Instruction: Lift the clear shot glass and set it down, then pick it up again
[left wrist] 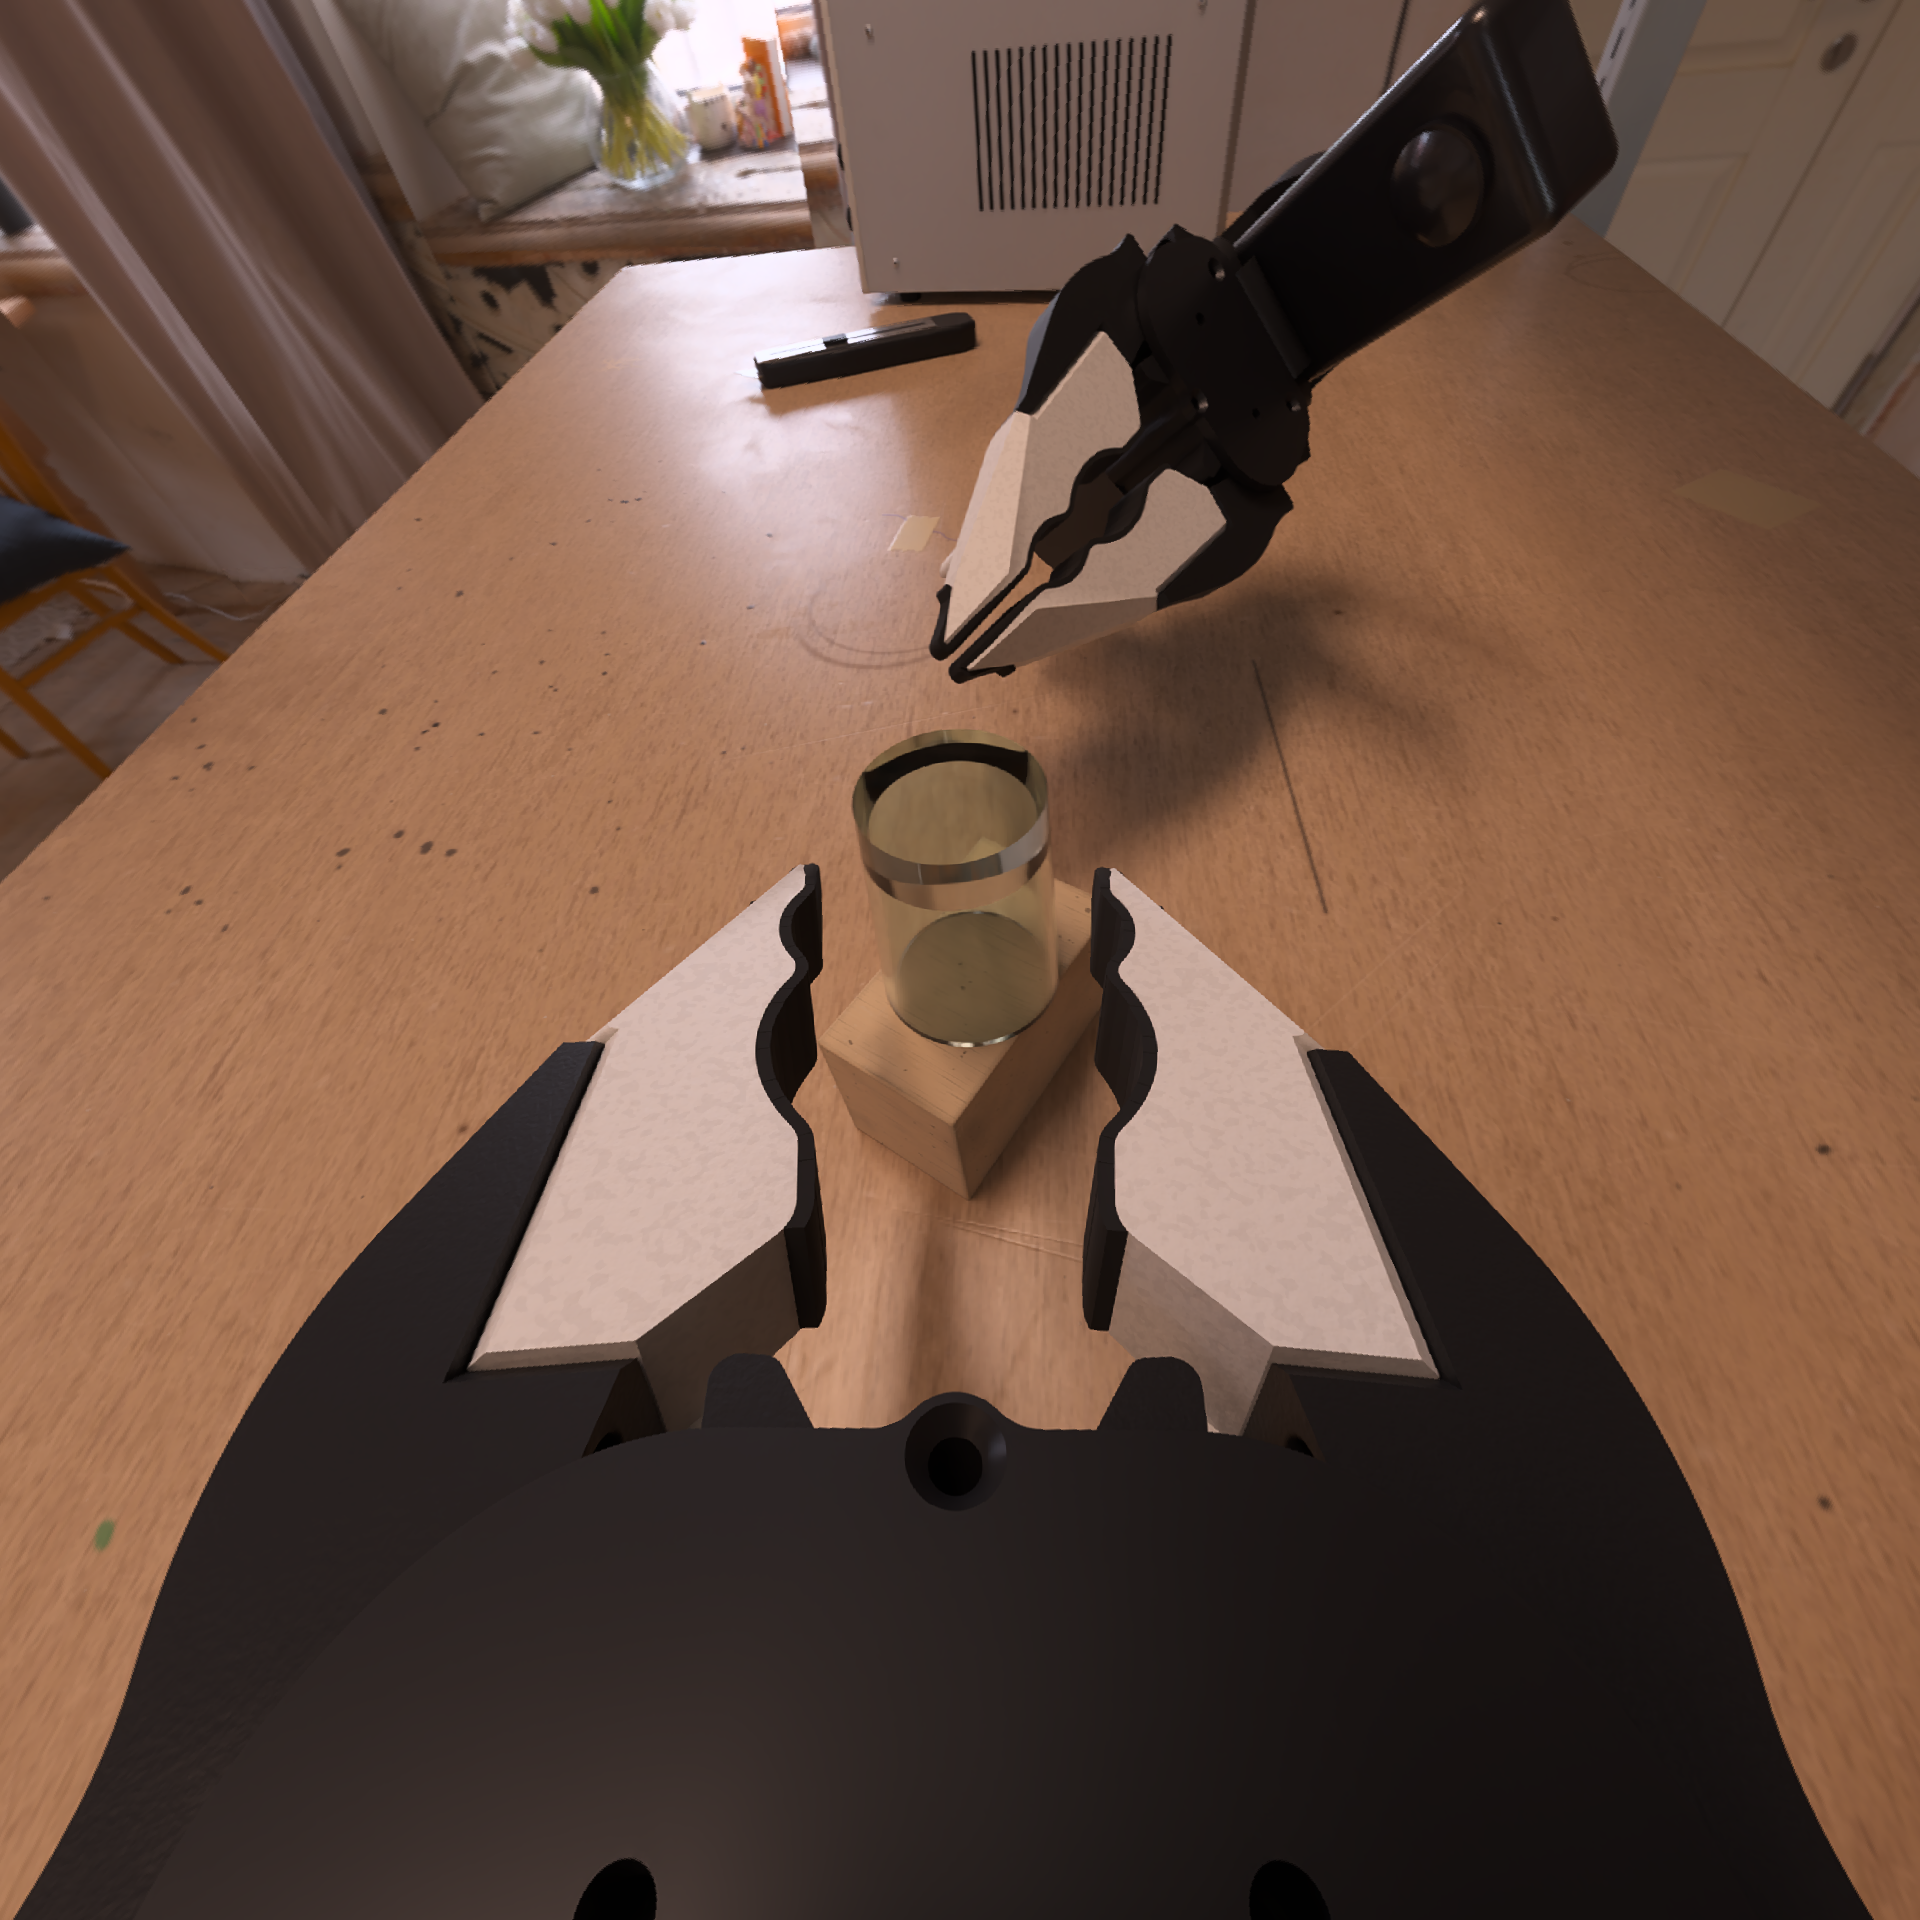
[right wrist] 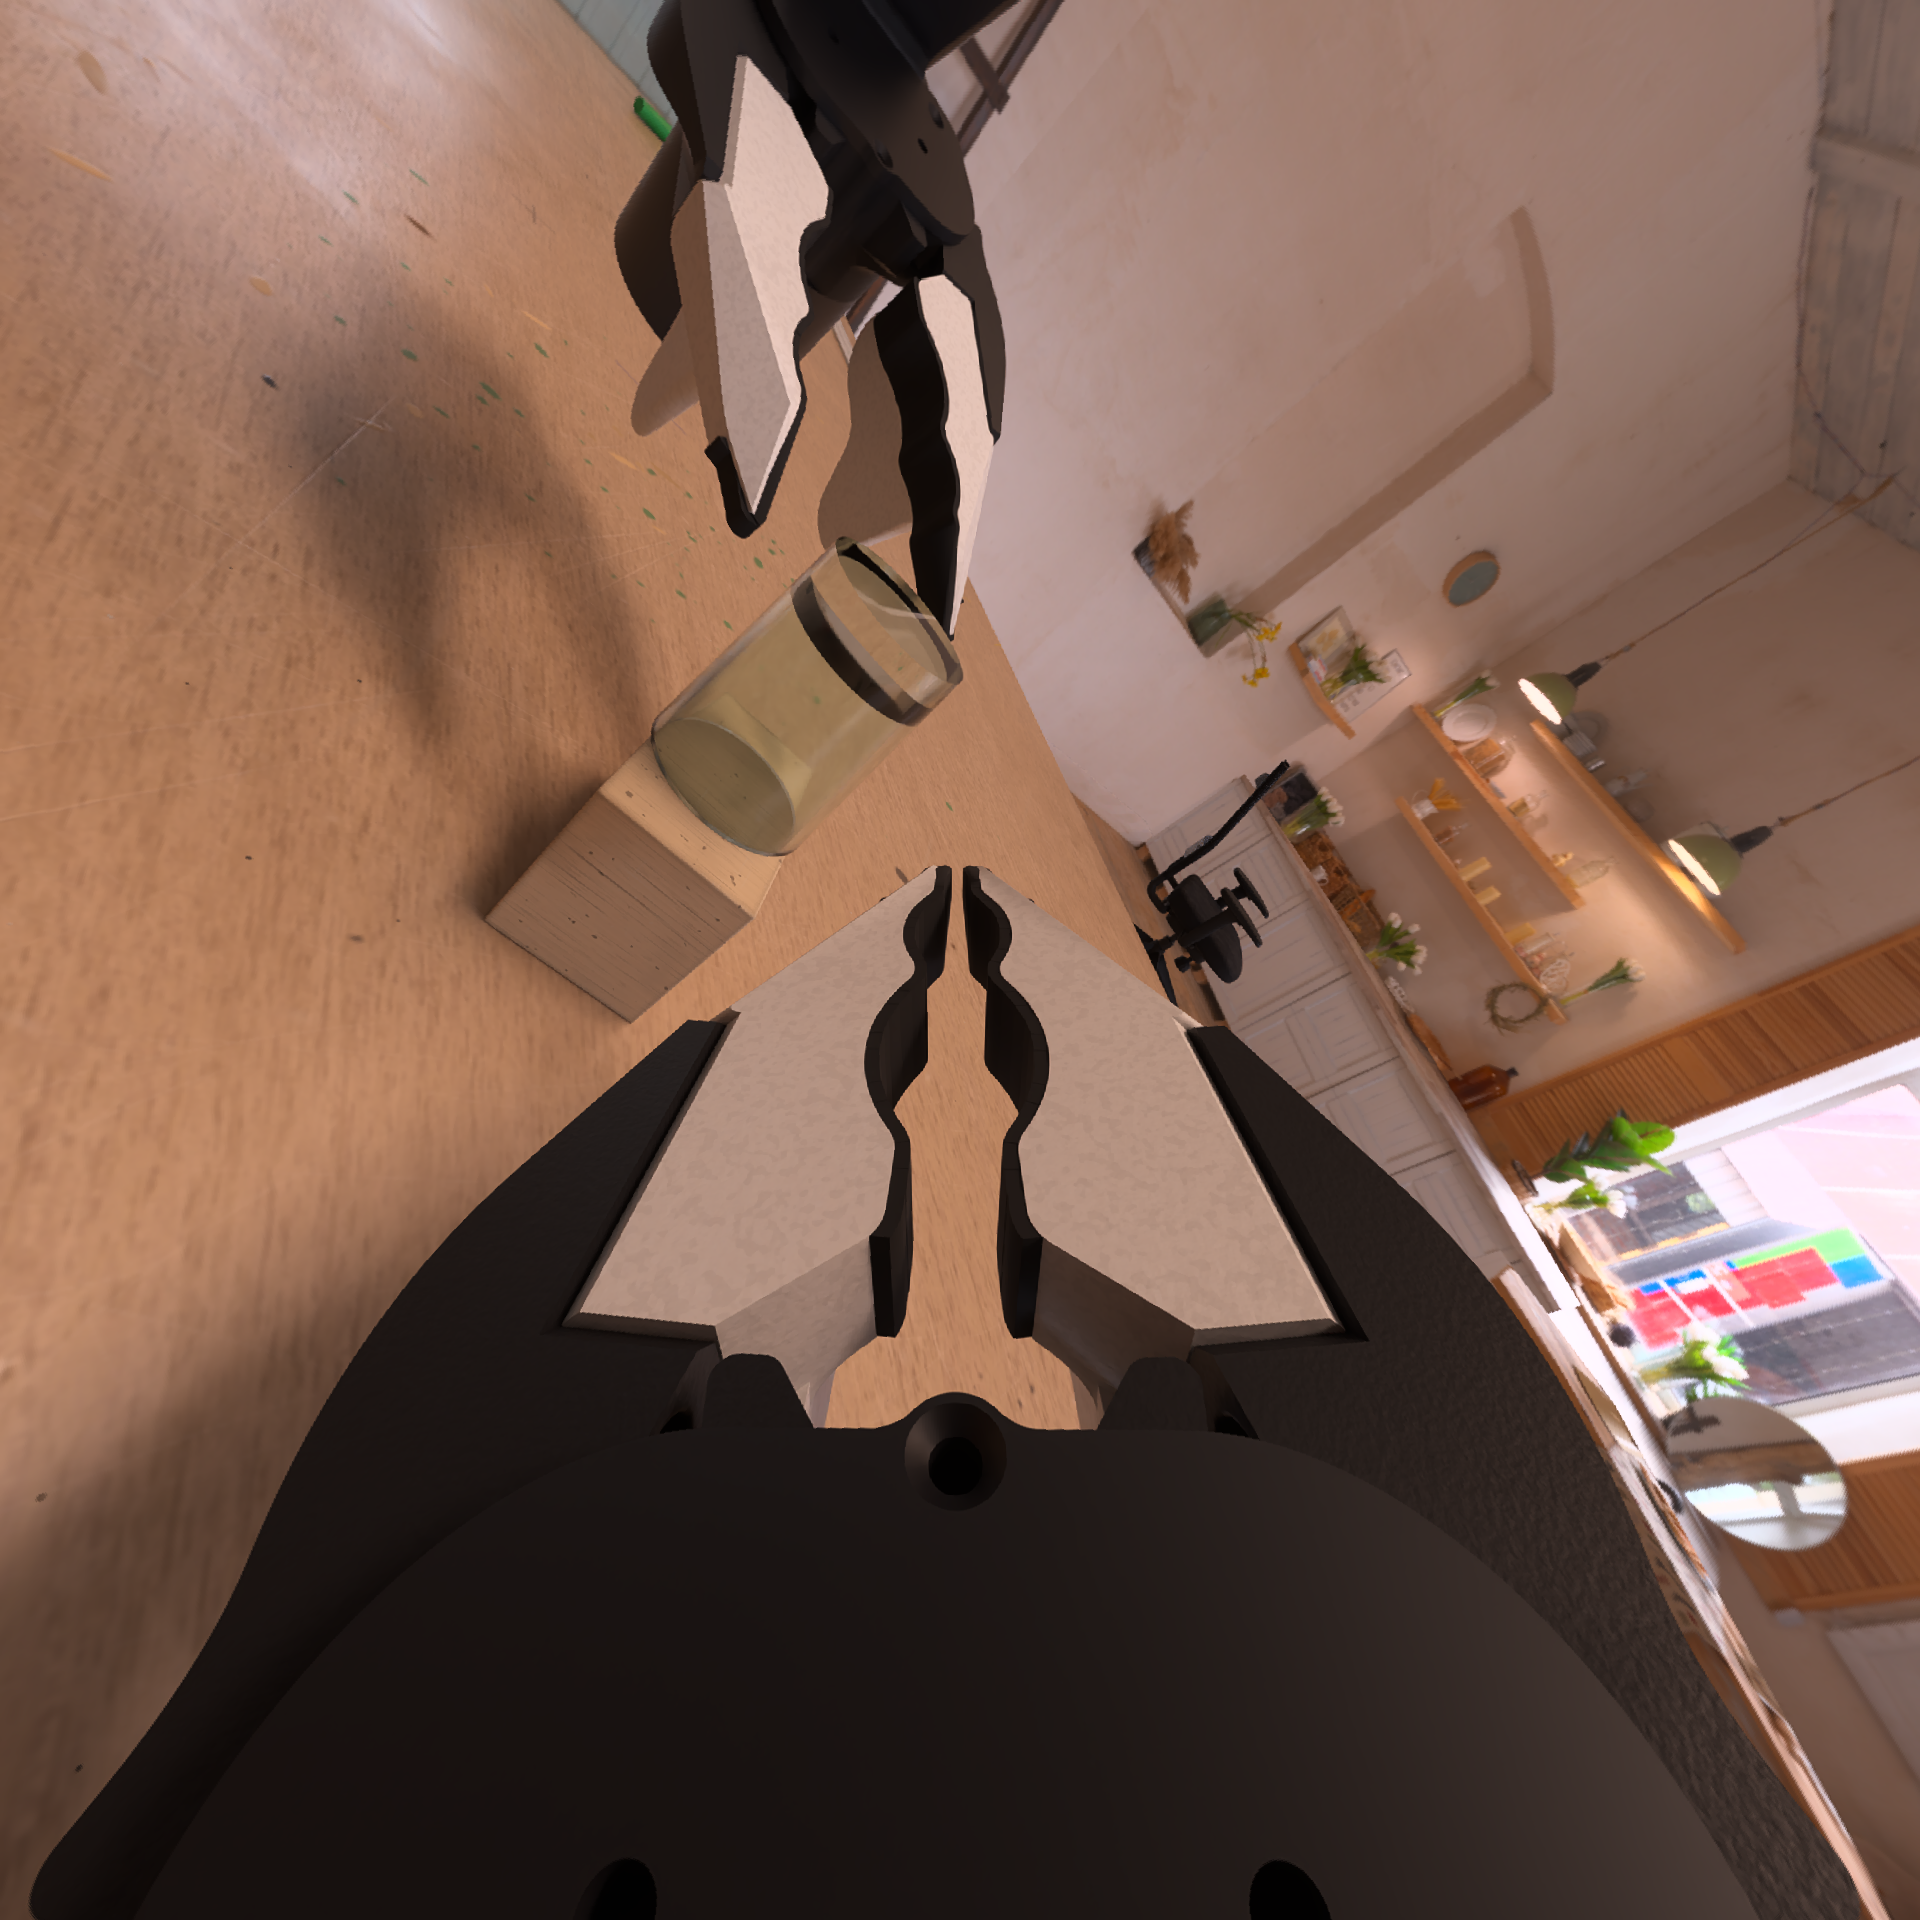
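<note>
The clear shot glass (left wrist: 954, 899) stands upright on a small wooden block (left wrist: 961, 1081), centre of the left wrist view, on the wooden table (left wrist: 416, 935). The left gripper (left wrist: 954, 904) is spread wide, empty, one finger at each side of the glass and apart from its wall. The right gripper (left wrist: 971, 660), upper right of centre in that view, hangs above the table beyond the glass with its jaws nearly together, holding nothing. Judgement on handling: the glass looks small, light, rigid and smooth-walled, hence slippery and breakable; its seat on the narrow block appears easy to upset by a sideways knock. The mid-height of the straight wall, below the thick rim, is the likeliest place for the pads. The right wrist view, rolled to one side, shows the glass (right wrist: 805, 707) above centre, its thick base and the block's (right wrist: 634, 894) grained side, and that one left finger reaches the rim while the other is clear. The left view alone shows a black utility knife (left wrist: 864, 349) and a white vented cabinet (left wrist: 1039, 135) at the top.
</note>
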Tool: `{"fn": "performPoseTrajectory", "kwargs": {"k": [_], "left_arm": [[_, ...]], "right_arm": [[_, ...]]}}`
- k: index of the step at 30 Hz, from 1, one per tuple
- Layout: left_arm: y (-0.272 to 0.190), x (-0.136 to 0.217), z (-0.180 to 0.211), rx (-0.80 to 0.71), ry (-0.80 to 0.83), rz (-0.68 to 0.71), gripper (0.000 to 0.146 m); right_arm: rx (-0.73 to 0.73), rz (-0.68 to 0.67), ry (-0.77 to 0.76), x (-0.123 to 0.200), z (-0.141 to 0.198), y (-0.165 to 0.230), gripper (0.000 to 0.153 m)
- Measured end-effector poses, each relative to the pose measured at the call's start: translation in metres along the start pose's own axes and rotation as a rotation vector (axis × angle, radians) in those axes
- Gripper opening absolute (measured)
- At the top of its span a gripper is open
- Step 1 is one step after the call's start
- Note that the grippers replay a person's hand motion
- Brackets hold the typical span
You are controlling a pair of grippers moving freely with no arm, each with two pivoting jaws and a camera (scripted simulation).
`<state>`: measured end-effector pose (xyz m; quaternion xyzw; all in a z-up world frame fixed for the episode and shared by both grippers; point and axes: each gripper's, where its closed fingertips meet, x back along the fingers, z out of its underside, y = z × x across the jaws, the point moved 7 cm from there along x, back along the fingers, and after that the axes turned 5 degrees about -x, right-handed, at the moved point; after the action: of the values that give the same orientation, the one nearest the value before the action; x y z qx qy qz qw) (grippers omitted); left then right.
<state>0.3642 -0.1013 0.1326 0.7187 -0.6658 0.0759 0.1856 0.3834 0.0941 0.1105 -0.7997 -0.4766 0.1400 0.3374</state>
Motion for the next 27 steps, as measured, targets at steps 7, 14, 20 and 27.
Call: {"fn": "performPoseTrajectory", "kwargs": {"k": [7, 14, 20, 27], "left_arm": [[0.004, -0.008, 0.006, 0.044, -0.009, 0.024, 0.057], [0.005, -0.012, 0.009, 0.057, -0.025, 0.028, 0.058], [0.004, -0.008, 0.007, 0.057, -0.054, 0.034, 0.058], [0.012, 0.004, -0.004, 0.111, -0.173, 0.146, 0.071]], "right_arm": [[0.020, -0.029, -0.034, -0.002, 0.002, 0.007, 0.002], [0.062, -0.030, -0.029, -0.008, -0.002, 0.013, 0.002], [0.000, -0.011, -0.035, -0.006, -0.002, 0.008, 0.002], [-0.028, 0.047, -0.053, -0.001, -0.004, 0.009, 0.002]]}}
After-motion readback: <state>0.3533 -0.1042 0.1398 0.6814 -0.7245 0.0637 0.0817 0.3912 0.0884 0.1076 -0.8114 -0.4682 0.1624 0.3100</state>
